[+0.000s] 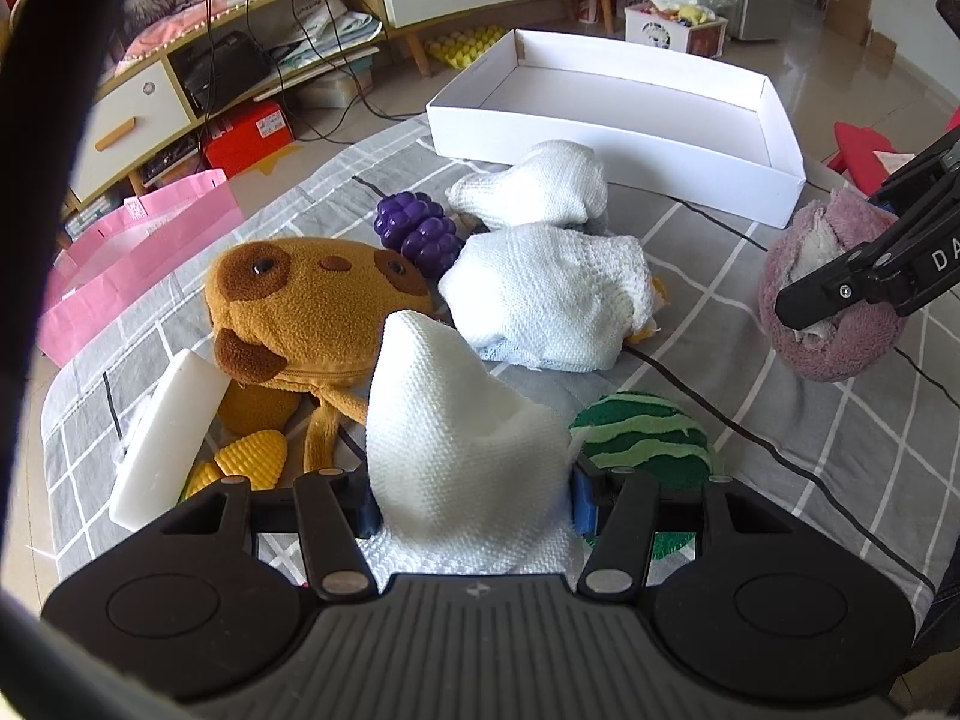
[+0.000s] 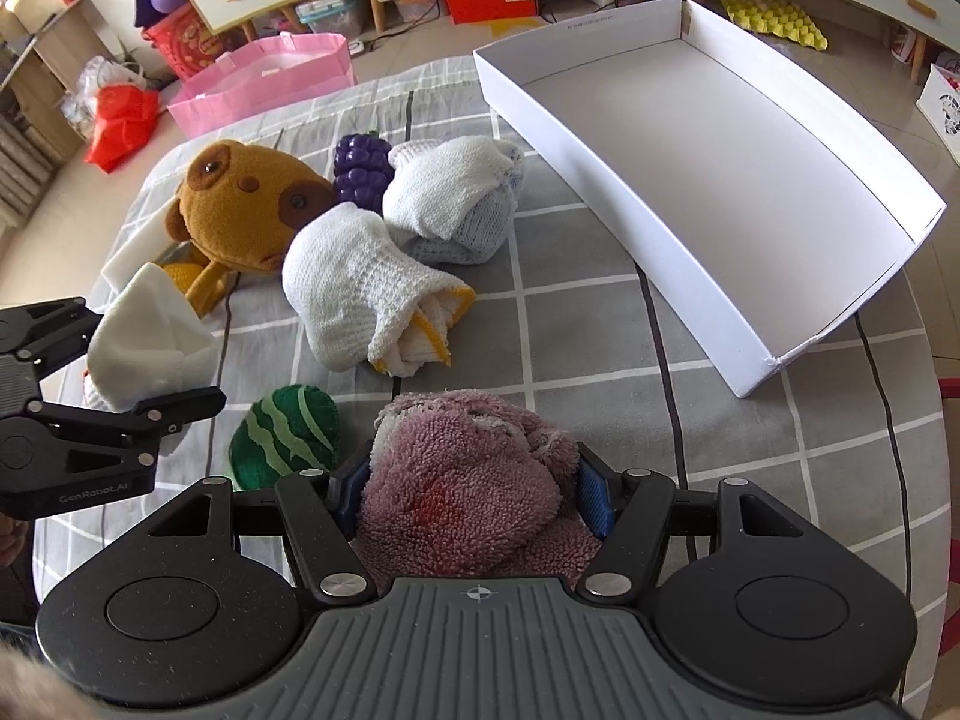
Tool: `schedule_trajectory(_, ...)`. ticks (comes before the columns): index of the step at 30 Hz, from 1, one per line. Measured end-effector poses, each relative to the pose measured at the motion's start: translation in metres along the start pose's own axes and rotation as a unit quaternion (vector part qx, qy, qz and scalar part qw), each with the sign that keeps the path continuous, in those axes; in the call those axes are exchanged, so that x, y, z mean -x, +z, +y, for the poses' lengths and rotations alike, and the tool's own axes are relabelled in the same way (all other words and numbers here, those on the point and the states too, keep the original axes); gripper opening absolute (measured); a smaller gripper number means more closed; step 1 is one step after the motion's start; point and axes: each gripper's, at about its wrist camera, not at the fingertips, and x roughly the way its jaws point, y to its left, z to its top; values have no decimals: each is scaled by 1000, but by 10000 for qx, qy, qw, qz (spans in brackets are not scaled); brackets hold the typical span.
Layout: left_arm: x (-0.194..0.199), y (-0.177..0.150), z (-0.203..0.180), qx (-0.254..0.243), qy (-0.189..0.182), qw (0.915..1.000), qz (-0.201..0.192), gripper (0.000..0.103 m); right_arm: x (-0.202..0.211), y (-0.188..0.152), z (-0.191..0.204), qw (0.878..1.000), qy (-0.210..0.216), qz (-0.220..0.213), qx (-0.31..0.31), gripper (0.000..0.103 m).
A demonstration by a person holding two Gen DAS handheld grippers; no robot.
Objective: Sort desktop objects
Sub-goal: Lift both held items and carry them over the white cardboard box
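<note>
My left gripper is shut on a white knitted cloth, held just above the table; it also shows in the right wrist view. My right gripper is shut on a pink fluffy towel, which shows in the left wrist view at the right. Two more white cloth bundles lie mid-table. A brown plush bear, purple toy grapes, a watermelon plush, toy corn and a white block lie around them.
An empty white box stands at the back right of the grey checked tablecloth. A pink paper bag sits beyond the table's far left edge. A black cable runs across the cloth. Cabinets and clutter stand on the floor behind.
</note>
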Motion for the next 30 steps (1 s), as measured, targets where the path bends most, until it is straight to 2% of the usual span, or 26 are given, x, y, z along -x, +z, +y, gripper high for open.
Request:
schedule_trajectory(14, 11, 37, -24, -233, 70, 9984, -506, 52, 42, 19, -31, 9969, 81, -674, -403, 69)
schedule_trajectory(24, -3, 79, -37, -278, 46, 9962, -829, 52, 55, 38, -63, 9919, -421, -1036, -596, 69)
schedule_trajectory(30, -26, 104, -44, -291, 36, 9952, -938, 52, 54, 51, -84, 9885, -629, -1164, -729, 69)
